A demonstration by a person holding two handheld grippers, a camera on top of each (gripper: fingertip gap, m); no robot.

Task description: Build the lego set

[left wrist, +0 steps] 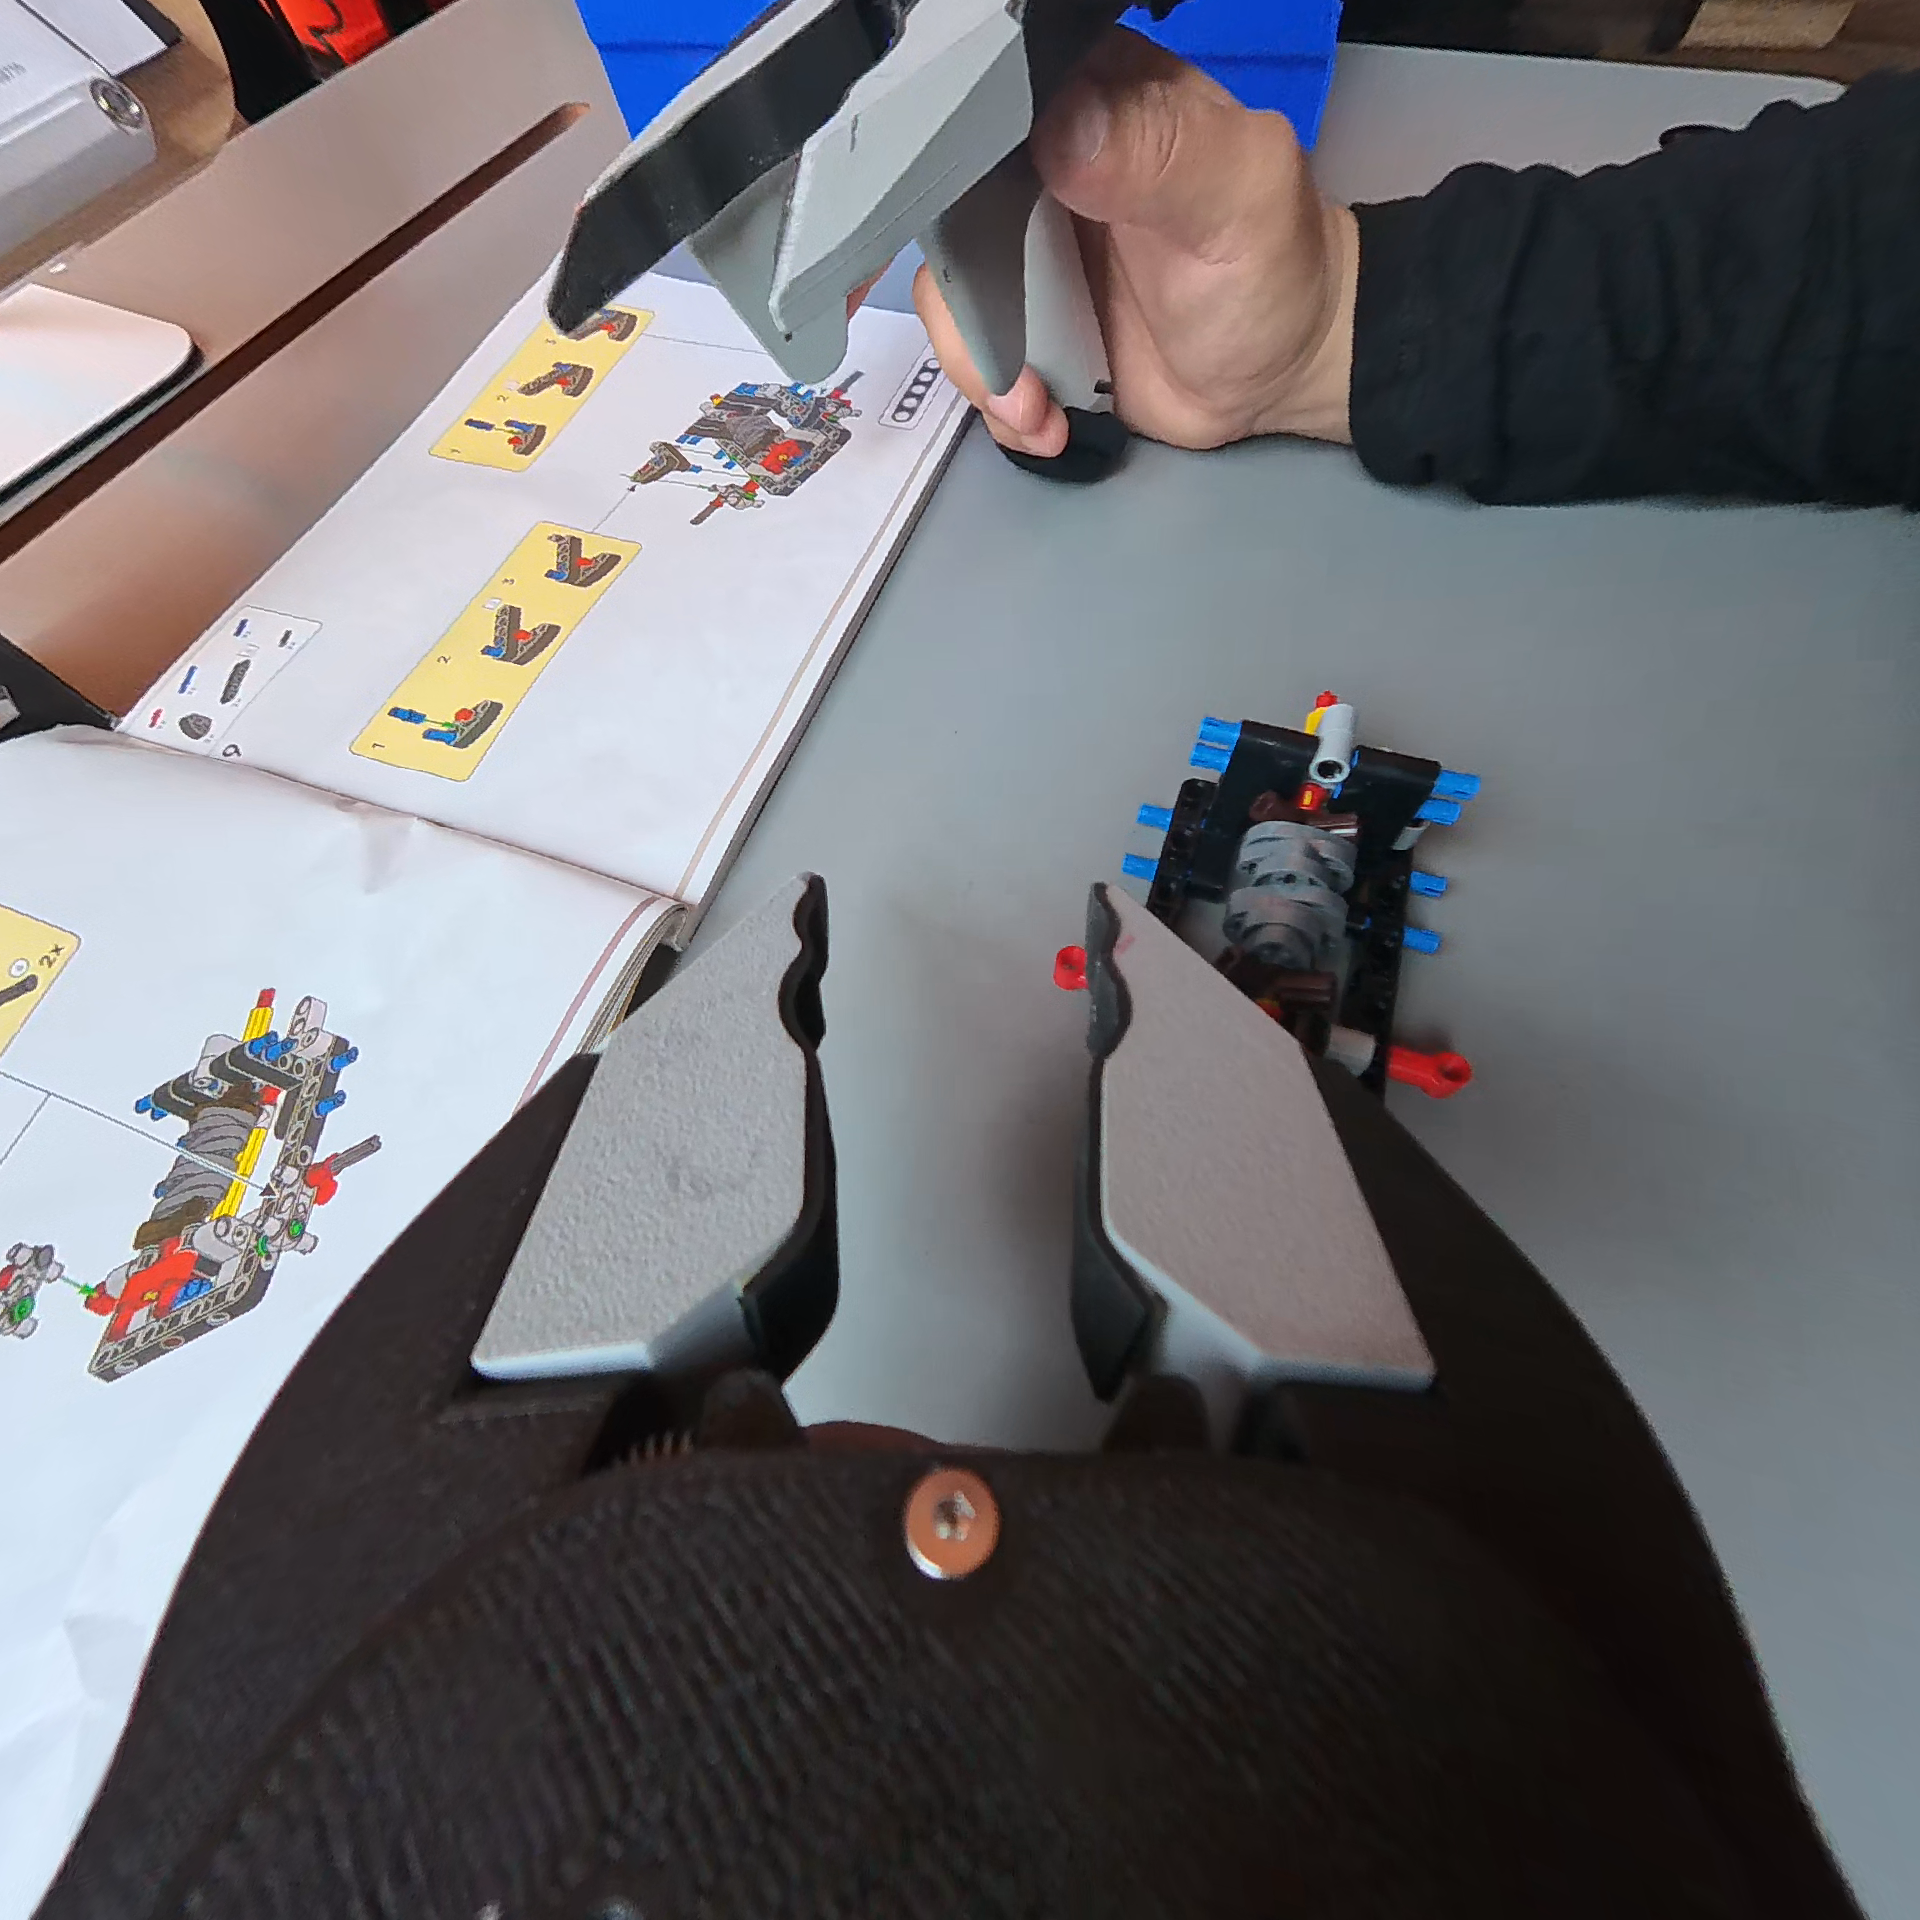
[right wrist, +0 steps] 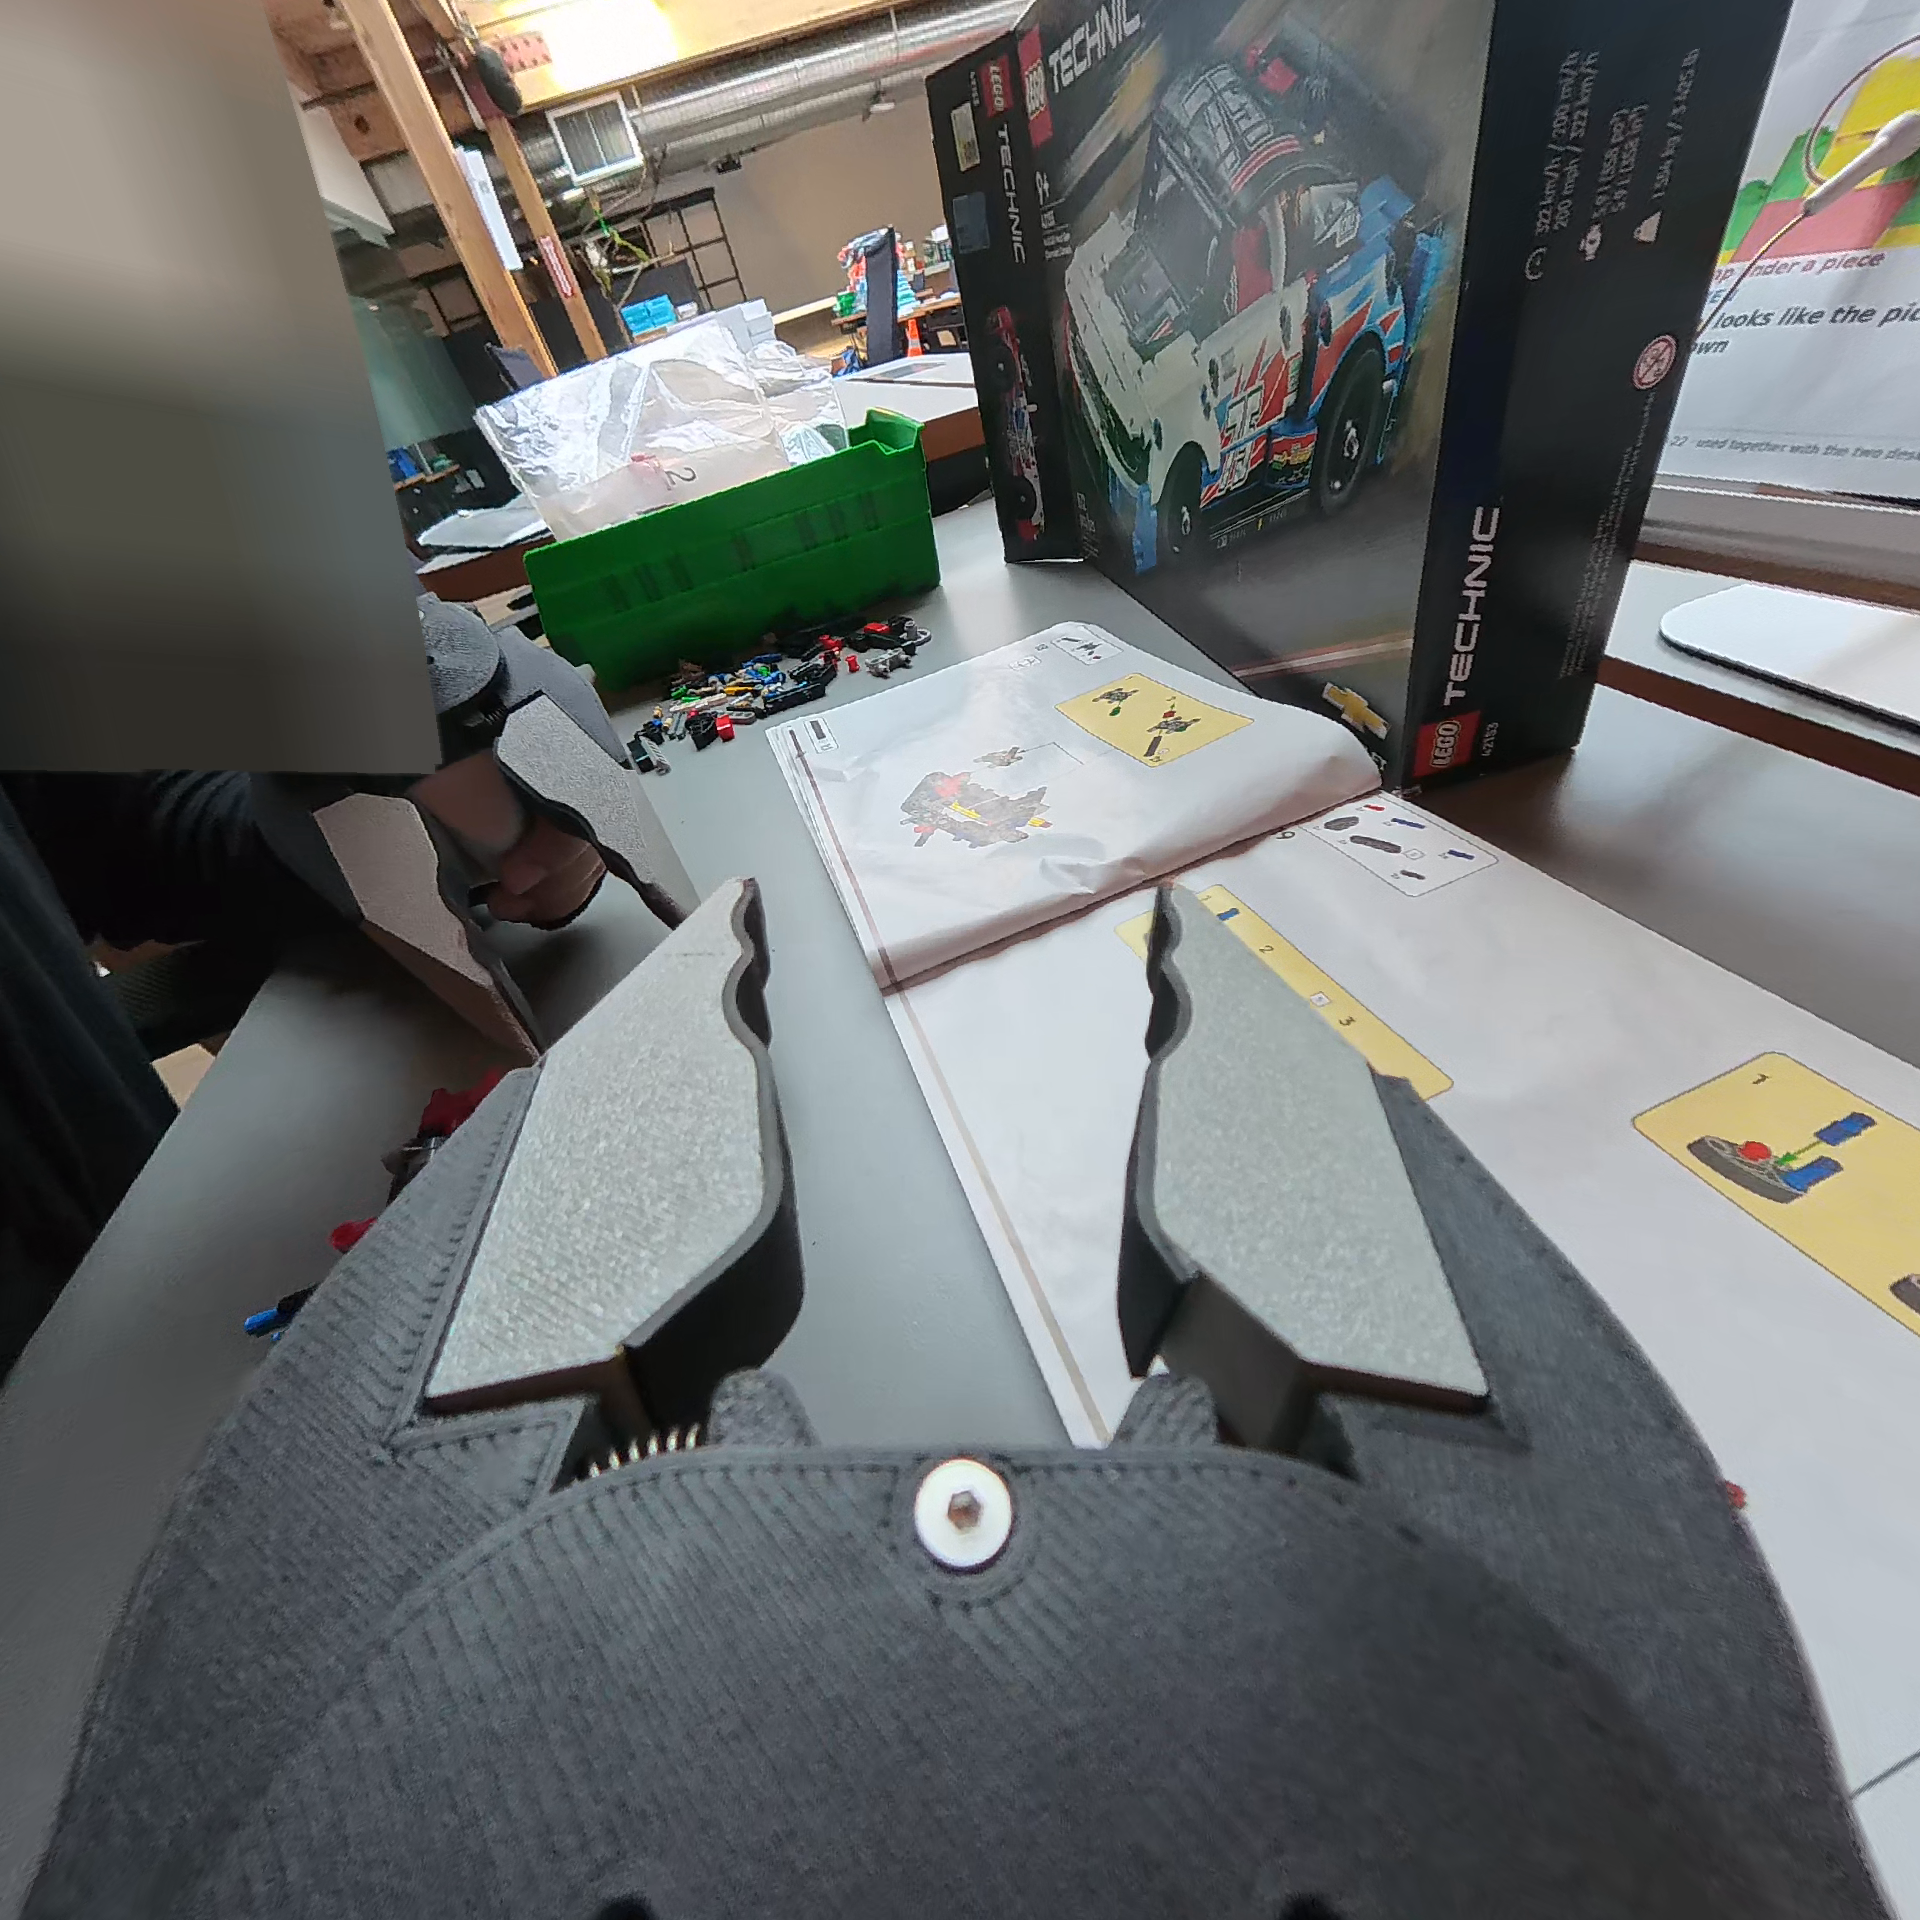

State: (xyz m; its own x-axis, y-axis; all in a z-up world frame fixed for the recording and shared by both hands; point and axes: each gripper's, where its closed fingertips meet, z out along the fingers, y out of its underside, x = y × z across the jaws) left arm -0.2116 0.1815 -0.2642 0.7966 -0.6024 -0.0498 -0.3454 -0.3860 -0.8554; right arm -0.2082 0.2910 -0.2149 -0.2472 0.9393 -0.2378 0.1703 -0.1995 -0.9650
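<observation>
Jaws apart and empty on both sides, so you're between steps. Your left gripper (left wrist: 951, 940) hangs low over the tabletop (left wrist: 1558, 623), with the chassis (left wrist: 1304, 883) just to its right, one finger overlapping the model's near end. Left of the chassis, the manual (left wrist: 582, 582) lies open, and your right gripper (left wrist: 717, 301) hovers over its far page, so I'd say you're reading off the next sub-assembly rather than fitting anything.

From the right wrist, your right gripper (right wrist: 956, 951) looks along the manual's edge (right wrist: 1039, 821) toward the parts pile (right wrist: 769, 686) beyond it, in front of the green bin (right wrist: 727, 561). The box (right wrist: 1299, 343) stands behind the manual.

Next move, by my reckoning: pick the pieces the page calls for from that pile, small ones, so close on them squarely, then bring them back to the chassis.
</observation>
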